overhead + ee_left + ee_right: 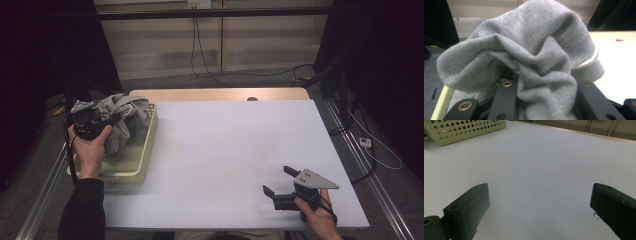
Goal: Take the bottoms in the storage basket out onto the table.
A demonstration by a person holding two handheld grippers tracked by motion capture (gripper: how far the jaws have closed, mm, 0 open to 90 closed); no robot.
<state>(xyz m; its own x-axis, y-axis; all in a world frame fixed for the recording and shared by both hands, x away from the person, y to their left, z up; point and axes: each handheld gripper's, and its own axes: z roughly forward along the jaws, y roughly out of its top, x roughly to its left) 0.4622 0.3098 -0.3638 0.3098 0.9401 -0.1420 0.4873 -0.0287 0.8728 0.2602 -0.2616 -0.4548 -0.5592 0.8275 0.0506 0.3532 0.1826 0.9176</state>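
Right gripper (278,183) (jaws spread wide, holding nothing) rests near us on the white table (235,145); farther left, we see the left gripper (111,120) clamped on the grey garment (122,117), bunched over the basket (145,150).

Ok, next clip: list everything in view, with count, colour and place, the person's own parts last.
garment: one, grey, crumpled, bunched over the basket and gripped by the left claw
basket: one, pale yellow, perforated walls, at the table's left edge
table: one, white top with a wooden strip along the far edge
cables: a few, dark, on the floor and wall behind the table
left claw: one, black, shut on the garment, above the basket
right claw: one, black with a grey plate, jaws open, near the table's near right corner
hands: two, the left in a dark sleeve
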